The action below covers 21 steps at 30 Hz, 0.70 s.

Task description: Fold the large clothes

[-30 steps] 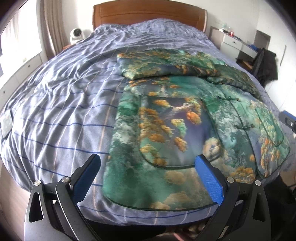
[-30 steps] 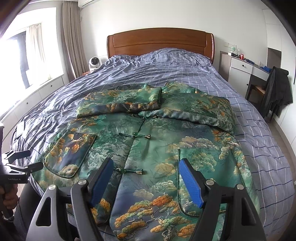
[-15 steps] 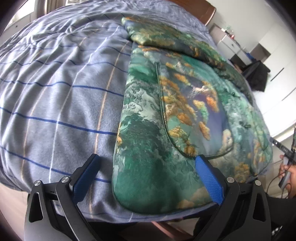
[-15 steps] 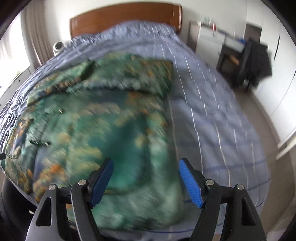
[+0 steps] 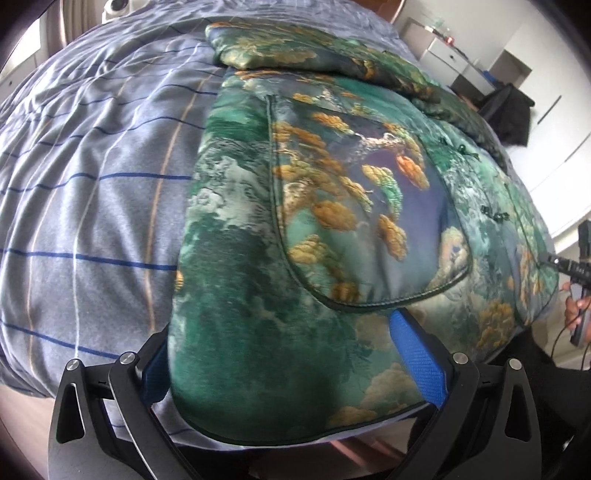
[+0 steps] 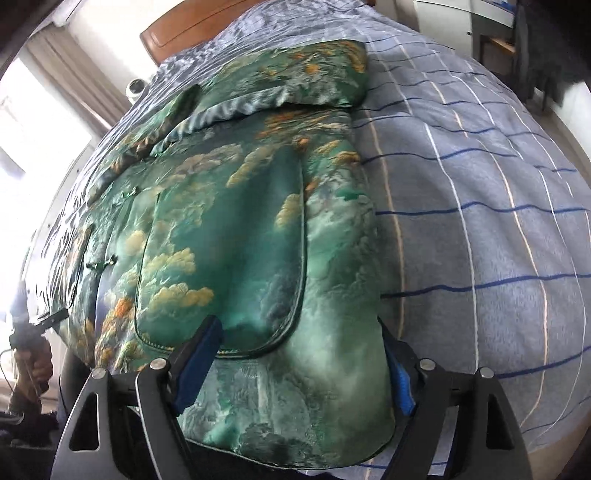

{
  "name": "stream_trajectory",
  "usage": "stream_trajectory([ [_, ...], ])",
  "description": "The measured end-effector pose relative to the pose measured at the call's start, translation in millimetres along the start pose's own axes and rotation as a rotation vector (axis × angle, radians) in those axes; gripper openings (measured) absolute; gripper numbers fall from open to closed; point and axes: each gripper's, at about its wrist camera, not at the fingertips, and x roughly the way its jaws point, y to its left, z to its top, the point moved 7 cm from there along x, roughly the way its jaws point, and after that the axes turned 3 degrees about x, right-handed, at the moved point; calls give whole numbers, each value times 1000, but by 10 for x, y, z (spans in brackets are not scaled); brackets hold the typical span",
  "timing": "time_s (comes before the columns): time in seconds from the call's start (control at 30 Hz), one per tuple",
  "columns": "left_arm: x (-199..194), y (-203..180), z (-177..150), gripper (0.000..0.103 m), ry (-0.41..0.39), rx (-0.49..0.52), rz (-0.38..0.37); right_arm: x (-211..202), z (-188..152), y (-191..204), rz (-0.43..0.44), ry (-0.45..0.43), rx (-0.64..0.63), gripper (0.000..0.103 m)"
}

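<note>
A large green padded jacket (image 5: 332, 206) with gold cloud print lies flat on the bed, sleeves folded across its top; it also shows in the right wrist view (image 6: 240, 221). My left gripper (image 5: 291, 354) is open, its blue fingers straddling the jacket's bottom left hem corner at the bed's foot edge. My right gripper (image 6: 295, 365) is open, its fingers straddling the bottom right hem corner. The cloth lies between each pair of fingers, unpinched. The jacket hides part of my left gripper's left finger.
The bed has a blue-grey checked duvet (image 5: 92, 177) and a wooden headboard (image 6: 192, 26). A white desk and a chair with a dark garment (image 5: 509, 114) stand at the bed's right side. The other hand-held gripper shows at each view's edge (image 5: 576, 266).
Both grippers have moved down and forward to the jacket's bottom hem corners; the cloth now sits between the open fingers. The jacket itself has not shifted.
</note>
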Motion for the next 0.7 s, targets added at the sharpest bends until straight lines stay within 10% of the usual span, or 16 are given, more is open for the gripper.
stream_trajectory([
  [0.13,25,-87,17,88,23,-8,4,57,16,21,-18,33,-18,78],
  [0.43,-107,-131,83,20,71,39,39,-76,99,207,-23,22,-54,22],
  [0.7,-356,-100,140,11,14,33,28,-292,199,331,15,-32,-38,18],
])
